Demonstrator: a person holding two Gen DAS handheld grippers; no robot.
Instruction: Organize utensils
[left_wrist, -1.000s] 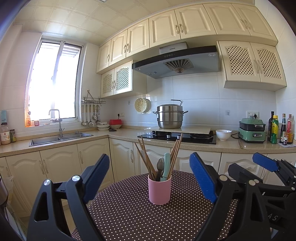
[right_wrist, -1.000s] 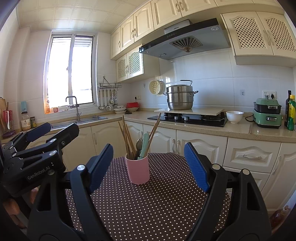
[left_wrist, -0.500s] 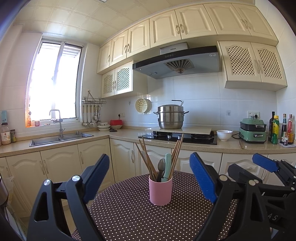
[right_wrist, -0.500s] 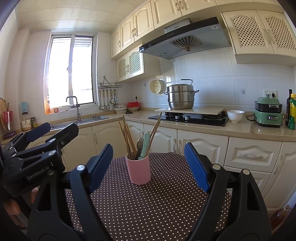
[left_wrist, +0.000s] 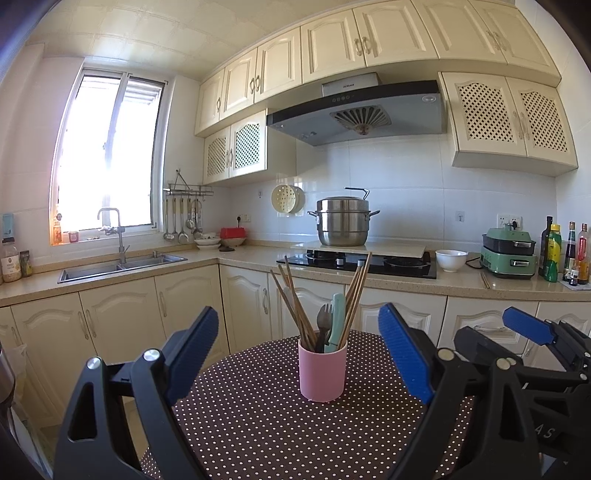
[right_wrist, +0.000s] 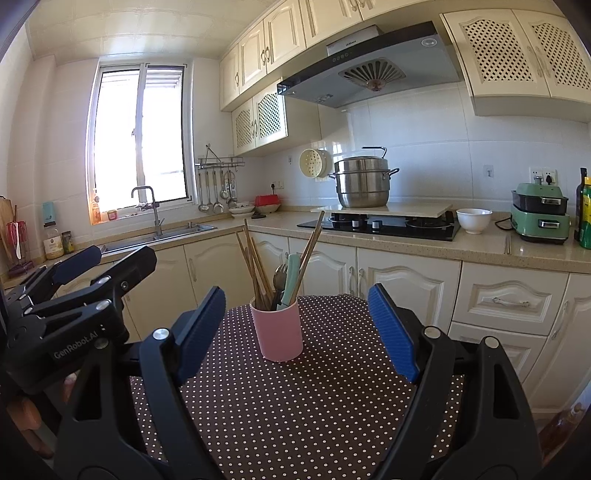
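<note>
A pink cup (left_wrist: 323, 371) stands upright on a round table with a brown polka-dot cloth (left_wrist: 258, 424). It holds several wooden chopsticks (left_wrist: 291, 302), a dark fork (left_wrist: 323, 325) and a mint-green handle (left_wrist: 337, 317). My left gripper (left_wrist: 297, 347) is open and empty, a little short of the cup. My right gripper (right_wrist: 297, 328) is open and empty, with the cup (right_wrist: 277, 330) seen between its fingers, farther off. The right gripper also shows at the right of the left wrist view (left_wrist: 517, 332), and the left gripper at the left of the right wrist view (right_wrist: 96, 266).
Behind the table runs a kitchen counter (left_wrist: 258, 258) with a sink (left_wrist: 122, 264), a stove with a steel pot (left_wrist: 343, 221), a white bowl (left_wrist: 450, 260), a green appliance (left_wrist: 509, 256) and bottles (left_wrist: 565, 251). Cream cabinets (left_wrist: 122, 317) stand below.
The cup has shifted slightly right in both views; both grippers have drifted a little left. Both stay open.
</note>
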